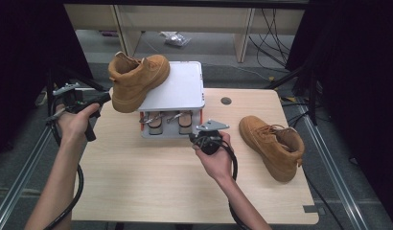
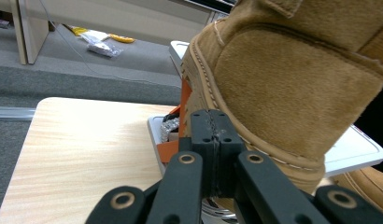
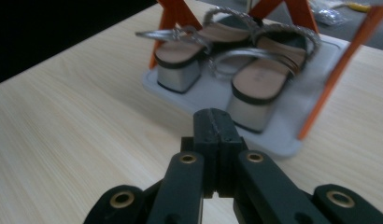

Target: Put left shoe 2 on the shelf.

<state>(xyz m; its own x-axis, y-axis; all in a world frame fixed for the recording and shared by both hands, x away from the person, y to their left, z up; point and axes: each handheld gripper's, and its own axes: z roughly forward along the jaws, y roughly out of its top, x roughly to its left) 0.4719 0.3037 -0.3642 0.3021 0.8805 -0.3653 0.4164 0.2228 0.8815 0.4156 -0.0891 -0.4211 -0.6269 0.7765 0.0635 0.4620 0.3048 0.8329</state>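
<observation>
A tan suede boot (image 1: pixel 137 79) rests tilted on the top shelf of a small white rack (image 1: pixel 182 86), its heel overhanging the left edge. My left gripper (image 1: pixel 104 98) is shut and empty just left of that heel. In the left gripper view the closed jaws (image 2: pixel 211 125) sit right at the boot's heel and sole (image 2: pixel 292 88); I cannot tell whether they touch. My right gripper (image 1: pixel 197 137) is shut and empty on the table in front of the rack. Its tips (image 3: pixel 213 122) point at a pair of silver-strapped sandals (image 3: pixel 255 79) on the lower shelf.
A second tan boot (image 1: pixel 273 143) lies on the table at the right. The rack stands on orange legs (image 3: pixel 336 70) over a white base (image 3: pixel 283 133). A cable hole (image 1: pixel 226 100) is behind the rack. Beyond the table are wooden furniture legs and cables.
</observation>
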